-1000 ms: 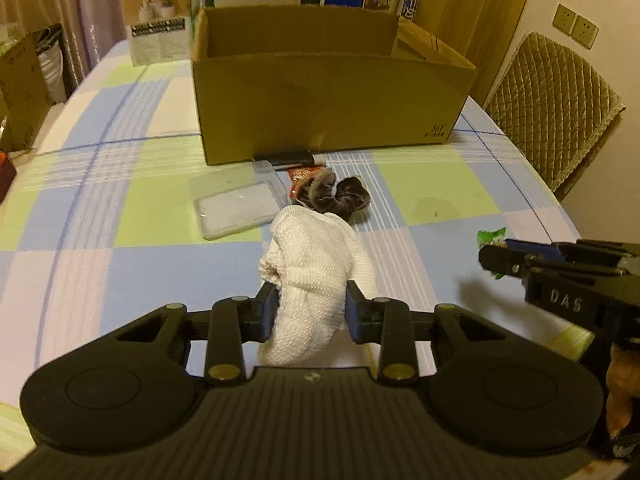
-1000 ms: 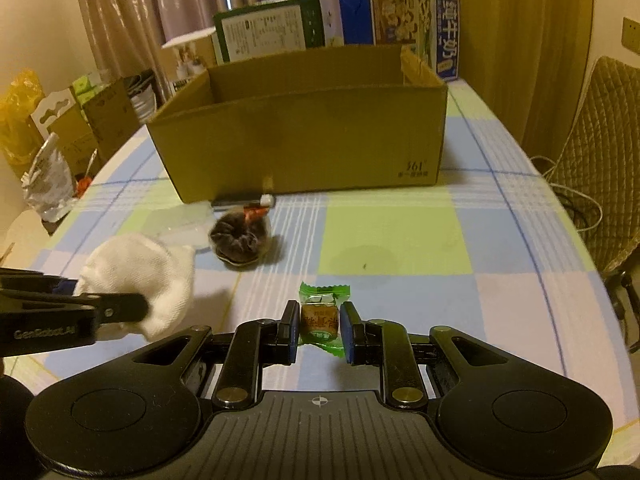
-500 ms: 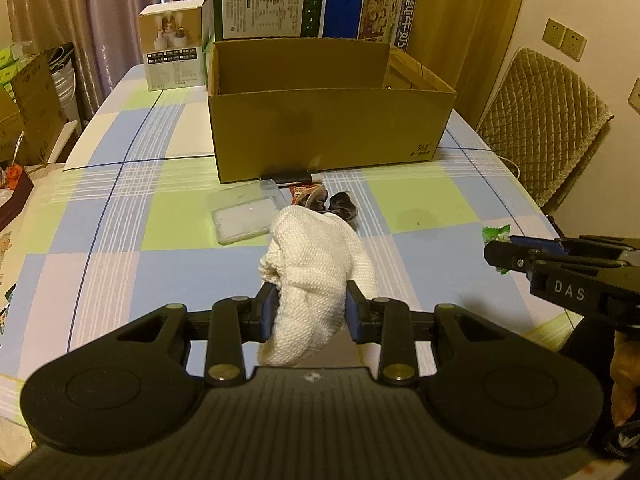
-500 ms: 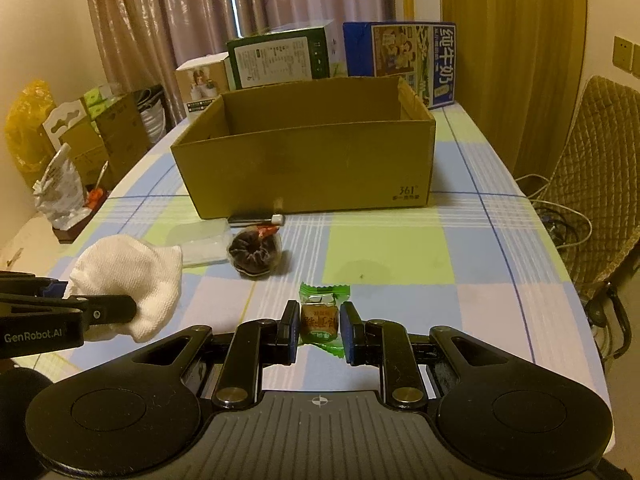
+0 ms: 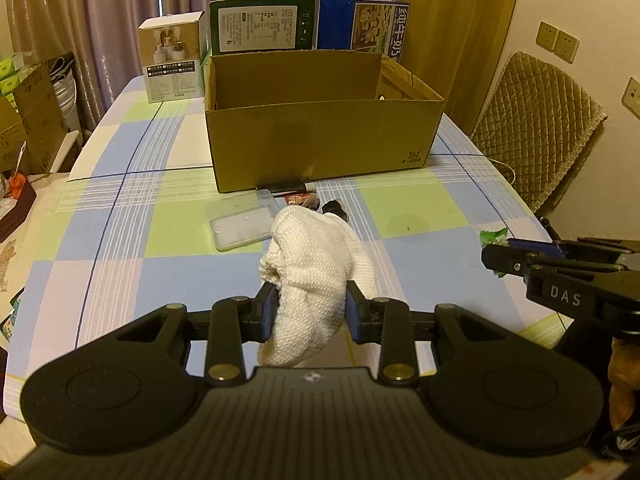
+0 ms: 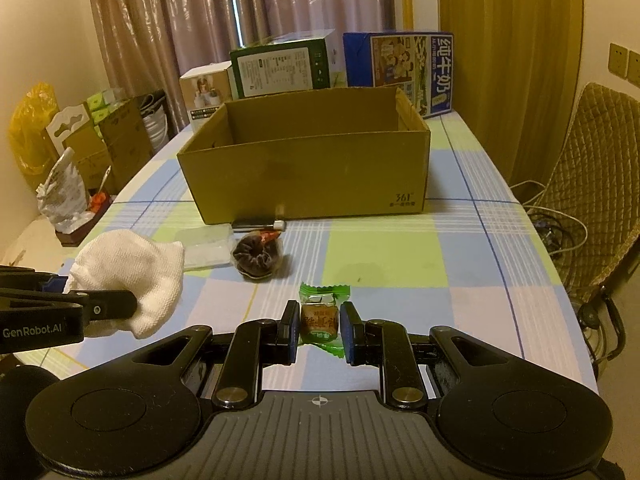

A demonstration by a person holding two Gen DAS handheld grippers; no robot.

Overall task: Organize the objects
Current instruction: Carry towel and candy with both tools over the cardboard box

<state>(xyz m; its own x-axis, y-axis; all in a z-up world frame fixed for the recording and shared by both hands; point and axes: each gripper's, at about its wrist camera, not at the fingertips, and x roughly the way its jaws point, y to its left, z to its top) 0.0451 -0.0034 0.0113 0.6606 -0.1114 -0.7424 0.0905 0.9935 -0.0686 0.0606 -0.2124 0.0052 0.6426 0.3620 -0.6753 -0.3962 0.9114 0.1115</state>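
Nearest the viewer, the left claw (image 5: 310, 312) is clenched on a white knitted cloth (image 5: 316, 276), lifted above the checked tabletop (image 5: 120, 232). Beside it, the right claw (image 6: 319, 330) grips a small candy in a green wrapper (image 6: 320, 316), also held above the cloth-covered surface. Both claws are level and point toward the box. Farther on, still lying loose, are a clear plastic case (image 5: 240, 226), a dark scrunchie (image 6: 256, 258) and a black pen (image 6: 258, 224) touching the box front. Beyond them stands the open cardboard box (image 6: 312, 176); what shows of its inside looks empty, so sorting seems barely begun.
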